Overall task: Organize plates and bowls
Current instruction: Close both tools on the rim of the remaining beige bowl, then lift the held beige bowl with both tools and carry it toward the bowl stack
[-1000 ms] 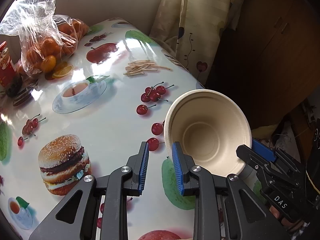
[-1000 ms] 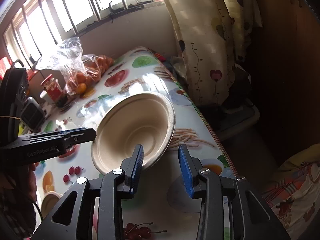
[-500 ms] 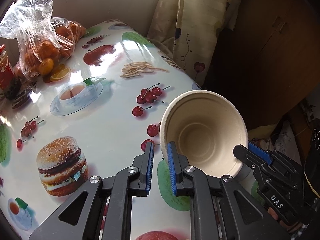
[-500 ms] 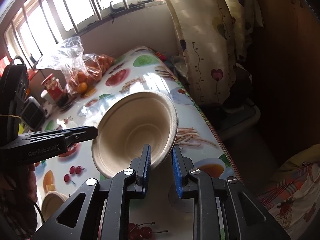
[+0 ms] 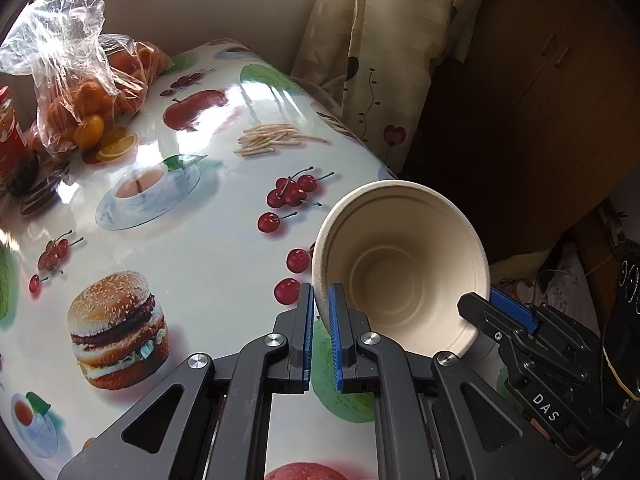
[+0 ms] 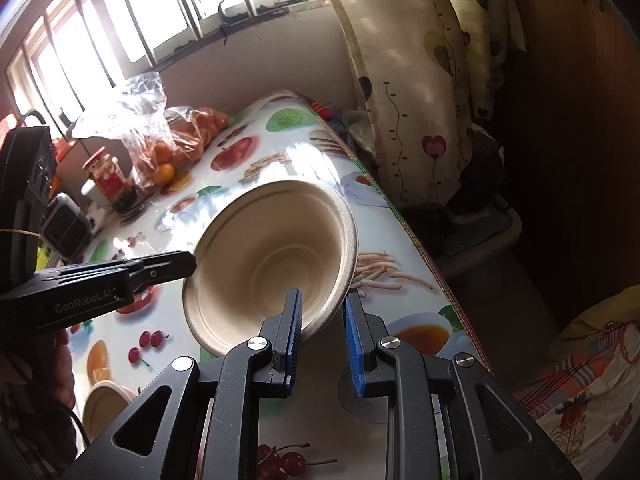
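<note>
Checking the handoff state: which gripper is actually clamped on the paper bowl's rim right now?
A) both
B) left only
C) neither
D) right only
B: the left gripper has its blue pads pinched on the rim of the bowl, while the right gripper straddles the opposite rim with its fingers spread and a visible gap beside the rim.

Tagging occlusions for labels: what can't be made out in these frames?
- Bowl underside: both views, hidden by its own wall; single or stacked unknown.
- Second bowl: right wrist view, partly behind the right claw arm.
- Jar label: right wrist view, too small.
</note>
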The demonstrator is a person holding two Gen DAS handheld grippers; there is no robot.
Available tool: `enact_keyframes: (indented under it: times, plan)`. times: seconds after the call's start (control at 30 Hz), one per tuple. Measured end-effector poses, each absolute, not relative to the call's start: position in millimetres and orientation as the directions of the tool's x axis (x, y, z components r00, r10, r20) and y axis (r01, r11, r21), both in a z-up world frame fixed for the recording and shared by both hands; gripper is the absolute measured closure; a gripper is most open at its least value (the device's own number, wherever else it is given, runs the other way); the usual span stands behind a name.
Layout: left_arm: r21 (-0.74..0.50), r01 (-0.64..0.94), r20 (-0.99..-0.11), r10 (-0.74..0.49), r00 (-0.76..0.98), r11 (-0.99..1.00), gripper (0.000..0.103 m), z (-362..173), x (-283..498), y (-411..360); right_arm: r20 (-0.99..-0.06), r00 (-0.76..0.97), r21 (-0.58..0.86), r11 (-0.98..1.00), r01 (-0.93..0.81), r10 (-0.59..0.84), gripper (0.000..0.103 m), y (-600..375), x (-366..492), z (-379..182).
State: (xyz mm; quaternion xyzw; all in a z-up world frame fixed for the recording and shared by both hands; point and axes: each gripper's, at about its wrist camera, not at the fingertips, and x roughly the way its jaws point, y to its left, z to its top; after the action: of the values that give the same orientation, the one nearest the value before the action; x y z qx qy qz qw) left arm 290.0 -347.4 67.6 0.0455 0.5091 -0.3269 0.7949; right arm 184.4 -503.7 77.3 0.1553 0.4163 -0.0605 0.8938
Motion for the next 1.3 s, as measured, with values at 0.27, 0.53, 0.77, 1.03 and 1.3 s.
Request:
enact_keyframes:
  times: [0.27, 0.53, 0.77, 1.03, 1.3]
  plan:
    - [-0.257, 0.568, -0.838, -0.473, 0.272, 0.782, 0.095, 70, 289, -347, -0.760, 0.650, 0.232, 0.944, 0.234, 0.026, 0.083, -503, 183, 78]
    - [-0.261, 0.571, -0.830, -0.483, 0.280, 0.779, 0.095, 78, 282, -341, -0.750, 0.661, 0.238, 0.945, 0.225, 0.031, 0.083, -502, 177, 86]
    - [-0.254, 0.577, -0.817, -0.491, 0.302, 0.776, 0.095, 91, 273, -332, -0.739, 0.673, 0.238, 0.947, 0.214, 0.034, 0.083, -495, 168, 95]
    - [-0.248, 0.580, -0.805, -0.498, 0.323, 0.776, 0.095, 102, 261, -322, -0.725, 0.688, 0.232, 0.952, 0.199, 0.033, 0.083, -484, 156, 107]
    - [-0.250, 0.578, -0.792, -0.508, 0.340, 0.777, 0.095, 110, 250, -309, -0.715, 0.697, 0.238, 0.955, 0.179, 0.047, 0.083, -474, 145, 115]
